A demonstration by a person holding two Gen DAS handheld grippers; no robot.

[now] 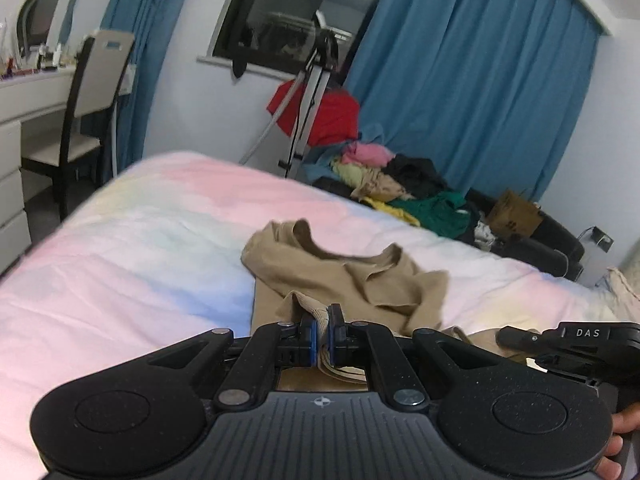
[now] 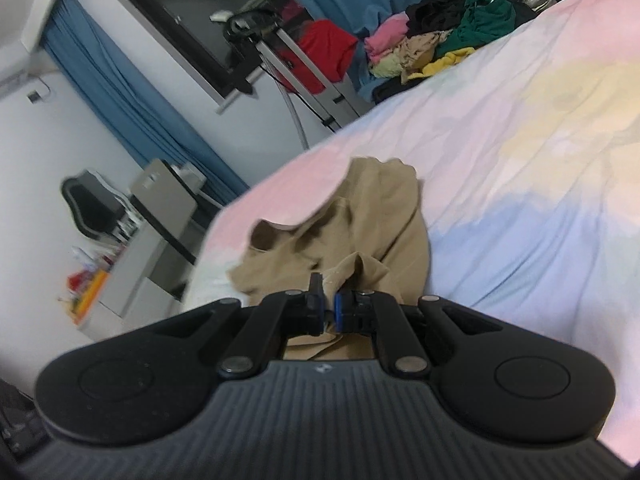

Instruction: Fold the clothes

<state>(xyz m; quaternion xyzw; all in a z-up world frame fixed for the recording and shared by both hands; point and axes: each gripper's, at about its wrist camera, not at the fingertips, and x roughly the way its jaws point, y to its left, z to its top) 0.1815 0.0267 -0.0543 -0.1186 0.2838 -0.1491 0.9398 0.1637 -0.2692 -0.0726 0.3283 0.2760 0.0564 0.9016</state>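
Tan garment sits crumpled mid-frame in the left wrist view, on the pastel bedsheet, neck opening facing up toward frame top. Near edge of it runs down into both tools.

Left gripper: jaws pinched together on a ribbed fold of the tan fabric, blue pads touching cloth on both sides. Cloth bunches up just above the fingertips and a strip hangs below between the linkage arms.

Right gripper: jaws nearly together, clamped on another bunch of the same garment; fabric ridge rises right above the pads. View is rolled, so the bed slopes from lower left to upper right of frame.

In the left wrist view the right tool's body shows at the lower right edge, marked "DAS", just beside the left one. A fingertip of the person's hand is visible at the far lower right.

Surroundings, left wrist view:
- Clothes pile past the far edge of the bed, right of centre: pink, yellow, black, green pieces.
- Red item behind a tripod, upper centre.
- Blue curtains upper right, dark window top centre.
- Chair and white desk at upper left.

Some motion blur in the right wrist view; fine detail at the left edge is unreadable.
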